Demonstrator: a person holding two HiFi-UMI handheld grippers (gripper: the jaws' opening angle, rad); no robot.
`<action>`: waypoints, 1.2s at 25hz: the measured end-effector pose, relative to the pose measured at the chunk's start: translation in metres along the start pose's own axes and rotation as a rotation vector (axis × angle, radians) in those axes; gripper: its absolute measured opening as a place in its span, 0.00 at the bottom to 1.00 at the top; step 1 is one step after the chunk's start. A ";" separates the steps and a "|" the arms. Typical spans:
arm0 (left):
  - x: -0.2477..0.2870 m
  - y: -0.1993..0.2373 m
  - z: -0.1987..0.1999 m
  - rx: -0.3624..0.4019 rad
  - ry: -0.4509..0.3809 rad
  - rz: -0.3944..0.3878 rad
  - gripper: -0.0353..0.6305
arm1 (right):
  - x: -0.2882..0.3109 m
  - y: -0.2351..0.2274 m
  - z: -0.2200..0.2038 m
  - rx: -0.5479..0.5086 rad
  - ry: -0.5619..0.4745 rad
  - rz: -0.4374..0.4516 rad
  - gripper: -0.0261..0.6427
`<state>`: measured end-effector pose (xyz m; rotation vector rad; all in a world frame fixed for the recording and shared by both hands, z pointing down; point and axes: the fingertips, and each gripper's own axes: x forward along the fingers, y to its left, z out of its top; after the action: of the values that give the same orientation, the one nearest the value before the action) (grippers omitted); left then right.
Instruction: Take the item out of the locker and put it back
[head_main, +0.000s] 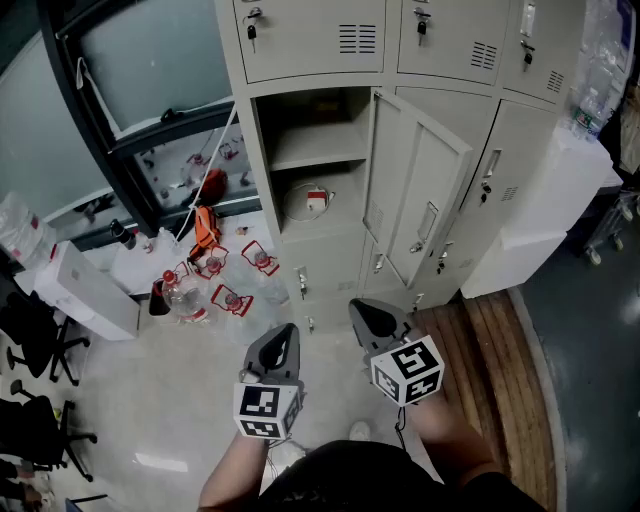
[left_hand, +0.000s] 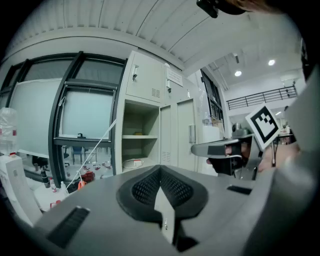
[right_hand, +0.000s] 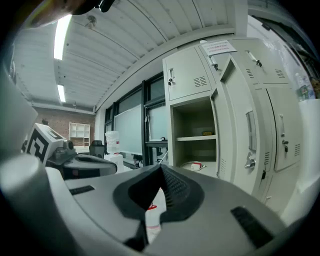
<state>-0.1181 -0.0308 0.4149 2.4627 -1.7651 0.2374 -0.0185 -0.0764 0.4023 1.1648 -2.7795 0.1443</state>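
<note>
Close to the person's body, the left gripper (head_main: 284, 341) and right gripper (head_main: 373, 318) sit side by side, jaws pressed together on nothing. Well ahead of both, a flat, round white item (head_main: 307, 201) with a red-and-white patch lies on the lower shelf of the open locker (head_main: 262, 150).

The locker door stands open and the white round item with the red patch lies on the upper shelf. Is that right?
No. The white round item lies in the lower part of the open compartment, beneath the shelf, not on it; the head view shows this. The locker door does stand open.
</note>
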 end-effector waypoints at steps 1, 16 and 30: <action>-0.001 0.000 0.000 0.000 0.000 0.000 0.06 | -0.001 0.000 0.000 0.001 0.000 0.000 0.03; 0.001 -0.007 0.002 0.007 -0.001 0.009 0.06 | -0.006 -0.003 0.002 0.012 -0.013 0.003 0.03; 0.030 -0.014 0.003 0.008 0.004 0.082 0.06 | -0.004 -0.034 0.002 0.011 -0.026 0.037 0.03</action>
<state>-0.0951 -0.0541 0.4180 2.3956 -1.8697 0.2568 0.0081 -0.0976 0.4013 1.1258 -2.8273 0.1492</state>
